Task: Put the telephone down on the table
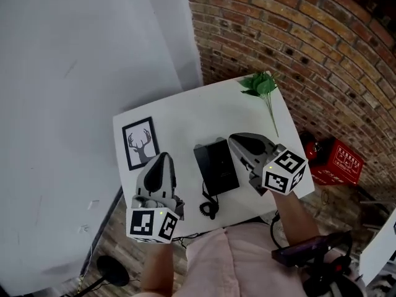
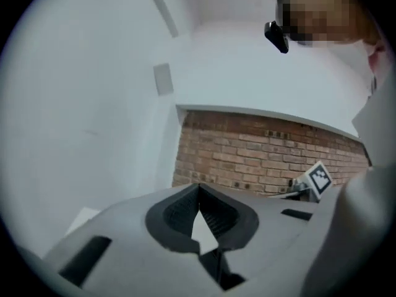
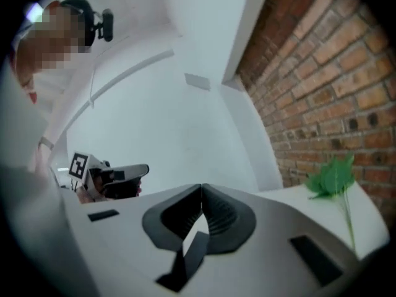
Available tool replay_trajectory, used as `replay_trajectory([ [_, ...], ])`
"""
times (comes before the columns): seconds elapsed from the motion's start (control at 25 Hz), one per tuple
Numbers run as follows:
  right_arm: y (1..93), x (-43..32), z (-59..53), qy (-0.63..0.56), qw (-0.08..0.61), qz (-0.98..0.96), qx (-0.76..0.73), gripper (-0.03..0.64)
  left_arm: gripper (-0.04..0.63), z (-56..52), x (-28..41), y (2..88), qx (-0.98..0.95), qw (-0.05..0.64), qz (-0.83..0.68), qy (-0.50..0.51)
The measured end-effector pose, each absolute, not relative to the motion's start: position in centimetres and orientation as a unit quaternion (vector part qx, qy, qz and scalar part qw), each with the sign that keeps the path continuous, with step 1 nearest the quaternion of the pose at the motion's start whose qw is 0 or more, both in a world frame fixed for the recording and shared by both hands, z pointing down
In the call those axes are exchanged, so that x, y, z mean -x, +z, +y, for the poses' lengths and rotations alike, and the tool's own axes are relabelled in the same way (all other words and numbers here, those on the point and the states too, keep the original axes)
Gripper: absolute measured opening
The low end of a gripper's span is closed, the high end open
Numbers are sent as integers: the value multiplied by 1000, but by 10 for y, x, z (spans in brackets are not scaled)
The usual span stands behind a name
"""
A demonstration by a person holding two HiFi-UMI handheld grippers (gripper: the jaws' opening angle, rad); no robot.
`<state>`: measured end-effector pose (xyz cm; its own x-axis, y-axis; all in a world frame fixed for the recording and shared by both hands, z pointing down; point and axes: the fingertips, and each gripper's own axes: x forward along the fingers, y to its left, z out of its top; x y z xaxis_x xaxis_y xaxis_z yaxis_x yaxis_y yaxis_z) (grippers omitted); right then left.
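Both tongs pinched together, empty: left gripper (image 1: 162,161), right gripper (image 1: 239,143). Telephone (image 1: 216,166) already lies flat on the table (image 1: 185,107) between them, so I'd just steer clear of the coiled cord (image 1: 209,208) at the near edge.

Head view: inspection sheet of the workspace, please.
Surface: white table, set in the wall corner.
Job's things: black telephone lies flat on the table, near its front edge.
Clutter: framed deer picture at left; green sprig at the far right corner.
Tools: left tool and right tool both shut, empty, either side of the telephone.
Cables: coiled cord at the telephone's near end.
Surroundings: brick wall behind, white wall at left, red crate on the floor at right.
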<state>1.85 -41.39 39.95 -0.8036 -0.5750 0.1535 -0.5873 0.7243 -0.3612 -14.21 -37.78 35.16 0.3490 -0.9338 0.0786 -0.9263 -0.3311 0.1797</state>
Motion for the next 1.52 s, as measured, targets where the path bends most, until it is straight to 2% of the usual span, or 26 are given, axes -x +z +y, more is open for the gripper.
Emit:
replay_trajectory([
  [0.16, 329, -7, -399, 73, -1, -936, -345, 5, 3, -377, 150, 300, -795, 35, -605, -32],
  [0.36, 287, -20, -383, -15, -7, -918, -396, 5, 4, -376, 140, 274, -793, 15, -606, -50],
  [0.6, 276, -33, -371, -27, -14, -907, -420, 4, 3, -366, 125, 257, -798, -15, -601, -40],
  [1.52, 277, -47, -369, -48, -14, -896, -440, 3, 5, -361, 99, 277, -814, -18, -580, -21],
])
